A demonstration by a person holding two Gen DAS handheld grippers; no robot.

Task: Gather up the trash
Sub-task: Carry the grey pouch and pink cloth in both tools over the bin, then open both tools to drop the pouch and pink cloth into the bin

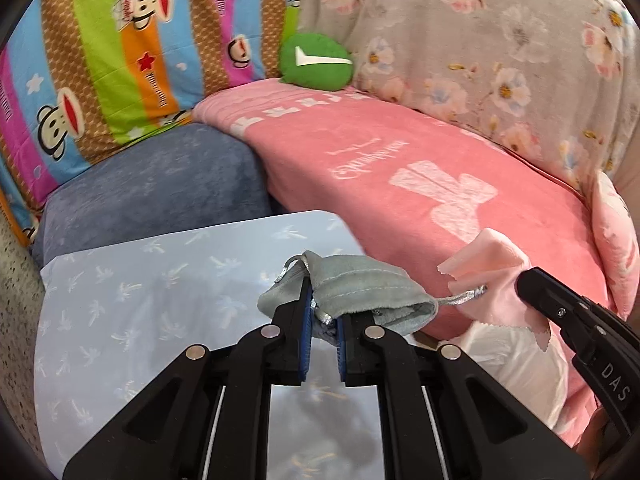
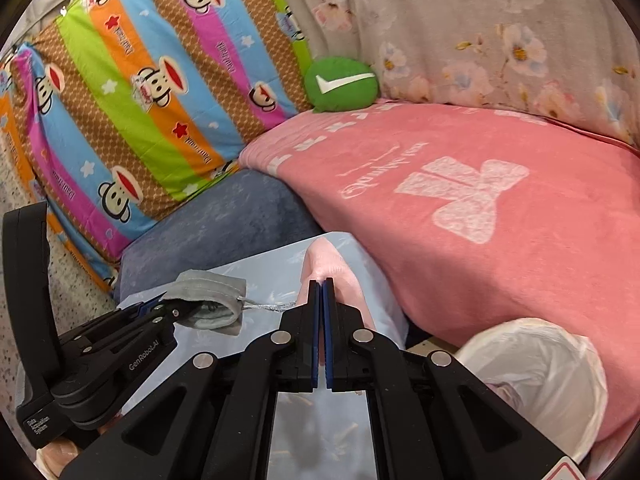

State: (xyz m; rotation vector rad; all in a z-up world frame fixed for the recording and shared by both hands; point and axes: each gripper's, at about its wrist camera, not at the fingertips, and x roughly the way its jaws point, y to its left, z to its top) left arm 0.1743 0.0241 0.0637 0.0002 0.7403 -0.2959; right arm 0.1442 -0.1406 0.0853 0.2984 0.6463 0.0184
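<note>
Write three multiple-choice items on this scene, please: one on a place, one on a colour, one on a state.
1. Where does the green round cushion lie?
A. at the far end of the pink blanket
B. inside the lined bin
C. on the light blue table

2. What colour is the cloth in the right gripper?
A. green
B. pink
C. blue

3. In what state is the left gripper?
A. wide open, holding nothing
B. resting on the table
C. shut on the grey pouch

Answers:
1 A: it sits on the blanket, against the bedding behind.
2 B: pale pink fabric sticks out between the fingers.
3 C: the pouch is pinched between the blue pads.
</note>
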